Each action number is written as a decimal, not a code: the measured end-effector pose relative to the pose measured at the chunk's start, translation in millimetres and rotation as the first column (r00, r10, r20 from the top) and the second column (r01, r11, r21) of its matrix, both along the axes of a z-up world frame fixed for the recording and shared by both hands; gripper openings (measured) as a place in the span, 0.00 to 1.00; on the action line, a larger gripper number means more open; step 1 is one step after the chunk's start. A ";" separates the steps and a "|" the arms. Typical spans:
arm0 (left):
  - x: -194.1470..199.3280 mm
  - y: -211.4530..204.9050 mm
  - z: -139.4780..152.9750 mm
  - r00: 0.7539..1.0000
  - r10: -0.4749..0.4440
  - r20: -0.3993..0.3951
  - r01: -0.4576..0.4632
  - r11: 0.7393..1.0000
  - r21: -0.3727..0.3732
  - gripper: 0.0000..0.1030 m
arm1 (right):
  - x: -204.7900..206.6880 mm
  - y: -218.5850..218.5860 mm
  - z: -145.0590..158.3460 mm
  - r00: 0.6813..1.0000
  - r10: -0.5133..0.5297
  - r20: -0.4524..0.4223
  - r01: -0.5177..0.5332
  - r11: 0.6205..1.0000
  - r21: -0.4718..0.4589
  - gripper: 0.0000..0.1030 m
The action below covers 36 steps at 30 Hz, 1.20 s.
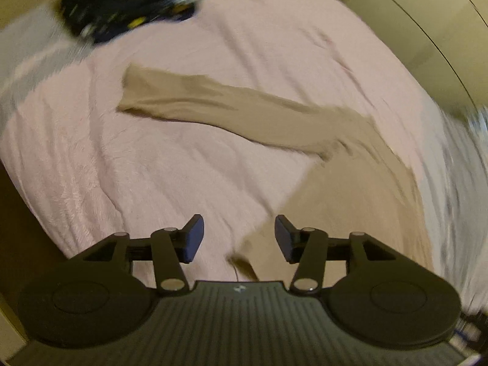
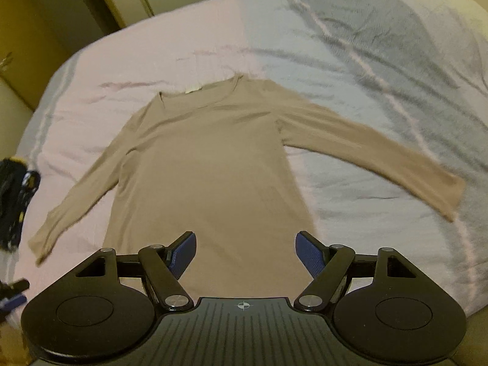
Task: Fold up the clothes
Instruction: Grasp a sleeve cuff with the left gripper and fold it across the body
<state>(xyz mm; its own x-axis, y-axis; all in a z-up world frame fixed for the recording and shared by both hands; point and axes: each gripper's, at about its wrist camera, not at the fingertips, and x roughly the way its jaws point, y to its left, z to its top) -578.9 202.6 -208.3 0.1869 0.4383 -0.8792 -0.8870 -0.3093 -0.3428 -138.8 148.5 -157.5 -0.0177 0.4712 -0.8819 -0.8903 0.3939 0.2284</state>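
Left wrist view: the left gripper (image 1: 239,238) hung with fingers spread, empty, over the shirt's hem corner; one sleeve (image 1: 195,100) ran away leftward across the bed (image 1: 91,183).
Right wrist view: the right gripper (image 2: 245,254) was parted too, holding nothing; the tan shirt (image 2: 207,164) lay flat, unfolded, collar far, hem nearest.

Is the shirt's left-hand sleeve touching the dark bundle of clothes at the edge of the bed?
Apart. The right wrist view shows a strip of bare pink sheet between the sleeve and the dark bundle.

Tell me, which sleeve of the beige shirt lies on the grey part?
The right-hand long sleeve of the beige long-sleeved shirt; the other sleeve lies on pink.
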 end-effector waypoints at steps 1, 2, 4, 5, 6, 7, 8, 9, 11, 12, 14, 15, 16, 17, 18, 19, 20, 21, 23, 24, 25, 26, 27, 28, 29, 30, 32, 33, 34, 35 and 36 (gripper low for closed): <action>-16.1 11.4 -11.6 0.998 0.050 0.032 -0.050 0.999 -0.011 0.46 | -6.4 13.1 -6.2 1.000 -0.013 -0.013 0.013 1.000 -0.005 0.74; -26.3 16.8 -20.8 0.995 0.087 0.046 -0.087 0.996 -0.008 0.46 | -12.4 25.8 -12.4 1.000 -0.021 -0.019 0.021 1.000 -0.014 0.74; -46.8 27.7 -39.0 0.984 0.161 0.075 -0.161 0.987 -0.004 0.46 | -22.7 52.0 -28.3 0.999 -0.034 -0.012 0.034 0.999 -0.034 0.74; -57.0 33.1 -48.2 0.976 0.197 0.090 -0.197 0.980 -0.003 0.46 | -27.7 63.4 -36.9 0.999 -0.040 -0.004 0.040 0.998 -0.045 0.74; -67.2 38.5 -57.3 0.967 0.233 0.104 -0.234 0.972 -0.003 0.46 | -31.7 71.7 -46.0 0.999 -0.043 0.001 0.043 0.997 -0.056 0.74; -77.4 43.9 -66.4 0.956 0.268 0.119 -0.270 0.963 -0.003 0.46 | -35.6 79.7 -55.1 0.999 -0.047 0.005 0.047 0.997 -0.067 0.74; -87.7 49.4 -75.6 0.944 0.303 0.133 -0.306 0.952 -0.004 0.46 | -39.6 87.6 -64.2 0.999 -0.050 0.010 0.050 0.996 -0.077 0.74; -97.9 54.8 -84.7 0.930 0.338 0.147 -0.341 0.940 -0.005 0.46 | -42.5 93.3 -73.9 0.999 -0.051 0.015 0.052 0.995 -0.090 0.74; -118.3 65.6 -103.0 0.897 0.405 0.176 -0.410 0.912 -0.009 0.46 | -48.4 102.4 -92.7 0.998 -0.051 0.028 0.054 0.991 -0.119 0.74; -128.5 71.0 -112.1 0.879 0.437 0.190 -0.443 0.896 -0.012 0.46 | -51.6 106.0 -101.8 0.998 -0.051 0.037 0.055 0.989 -0.136 0.74; -148.7 81.6 -130.2 0.838 0.500 0.218 -0.508 0.861 -0.018 0.45 | -57.6 112.2 -118.1 0.998 -0.048 0.049 0.055 0.985 -0.162 0.74; -153.4 81.4 -135.4 0.818 0.526 0.234 -0.539 0.842 -0.009 0.45 | -60.4 114.7 -125.0 0.998 -0.046 0.050 0.054 0.984 -0.171 0.74; -158.5 80.5 -140.6 0.796 0.550 0.252 -0.569 0.823 0.001 0.45 | -62.0 116.5 -129.7 0.998 -0.041 0.050 0.049 0.983 -0.176 0.74; -162.4 80.1 -144.8 0.776 0.569 0.272 -0.593 0.805 0.009 0.45 | -64.3 117.4 -133.3 0.998 -0.034 0.051 0.042 0.983 -0.180 0.74; -164.9 80.0 -147.9 0.763 0.579 0.288 -0.608 0.794 0.014 0.45 | -66.2 118.4 -136.1 0.998 -0.021 0.058 0.031 0.983 -0.183 0.74; -166.3 80.1 -150.5 0.752 0.588 0.299 -0.620 0.785 0.016 0.45 | -68.1 119.5 -138.7 0.998 -0.007 0.066 0.019 0.982 -0.186 0.74; -167.6 80.3 -153.2 0.741 0.596 0.310 -0.632 0.775 0.018 0.44 | -70.0 120.5 -141.3 0.997 0.006 0.074 0.008 0.982 -0.188 0.74; -167.3 82.4 -155.3 0.734 0.601 0.317 -0.639 0.769 0.022 0.42 | -71.0 121.5 -143.6 0.996 0.017 0.085 -0.001 0.982 -0.188 0.74; -164.7 86.3 -158.4 0.721 0.600 0.346 -0.649 0.760 0.036 0.40 | -71.5 123.6 -148.1 0.994 0.033 0.103 -0.013 0.982 -0.188 0.74; -162.9 88.2 -160.0 0.716 0.596 0.363 -0.652 0.757 0.042 0.40 | -70.9 124.7 -150.4 0.993 0.037 0.108 -0.016 0.982 -0.187 0.74; -160.9 89.6 -161.8 0.712 0.594 0.375 -0.653 0.756 0.041 0.40 | -70.5 127.0 -152.7 0.993 0.037 0.108 -0.016 0.982 -0.187 0.74; -159.3 89.5 -162.8 0.708 0.598 0.376 -0.657 0.753 0.038 0.39 | -68.5 128.7 -155.6 0.994 0.035 0.105 -0.014 0.982 -0.188 0.74; -158.1 89.6 -165.1 0.700 0.609 0.373 -0.665 0.746 0.032 0.38 | -66.5 130.3 -157.5 0.994 0.031 0.103 -0.011 0.982 -0.189 0.74; -156.5 88.1 -166.5 0.693 0.619 0.371 -0.675 0.737 0.033 0.37 | -65.5 132.9 -159.6 0.995 0.028 0.100 -0.009 0.982 -0.188 0.74; -155.4 87.4 -167.4 0.691 0.623 0.367 -0.680 0.732 0.037 0.33 | -63.2 134.5 -161.1 0.995 0.027 0.096 -0.009 0.983 -0.186 0.74; -153.8 87.5 -167.3 0.697 0.625 0.352 -0.679 0.733 0.046 0.26 | -60.5 135.9 -162.7 0.995 0.026 0.092 -0.009 0.983 -0.184 0.74; -148.1 91.9 -163.4 0.741 0.607 0.287 -0.648 0.759 0.068 0.03 | -55.8 137.9 -164.7 0.995 0.029 0.091 -0.013 0.984 -0.179 0.74; -142.8 96.9 -158.5 0.780 0.580 0.236 -0.611 0.787 0.086 0.00 | -51.4 137.8 -164.3 0.995 0.030 0.096 -0.013 0.985 -0.173 0.74; -134.7 102.6 -150.7 0.820 0.545 0.177 -0.567 0.815 0.119 0.00 | -46.8 137.6 -163.7 0.994 0.030 0.102 -0.013 0.986 -0.166 0.74; -123.9 107.7 -140.4 0.853 0.505 0.132 -0.522 0.836 0.170 0.00 | -42.1 137.3 -163.1 0.994 0.030 0.107 -0.013 0.987 -0.160 0.74; -113.0 112.7 -129.9 0.882 0.464 0.085 -0.471 0.854 0.220 0.00 | -35.8 135.7 -161.8 0.993 0.027 0.116 -0.009 0.988 -0.152 0.74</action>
<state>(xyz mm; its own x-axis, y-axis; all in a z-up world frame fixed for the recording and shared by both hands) -691.8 315.3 -338.2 -0.0677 0.6671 -0.7419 -0.6463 -0.5958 -0.4768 -174.6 284.2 -319.3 0.0831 0.3328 -0.9393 -0.9147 0.3995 0.0606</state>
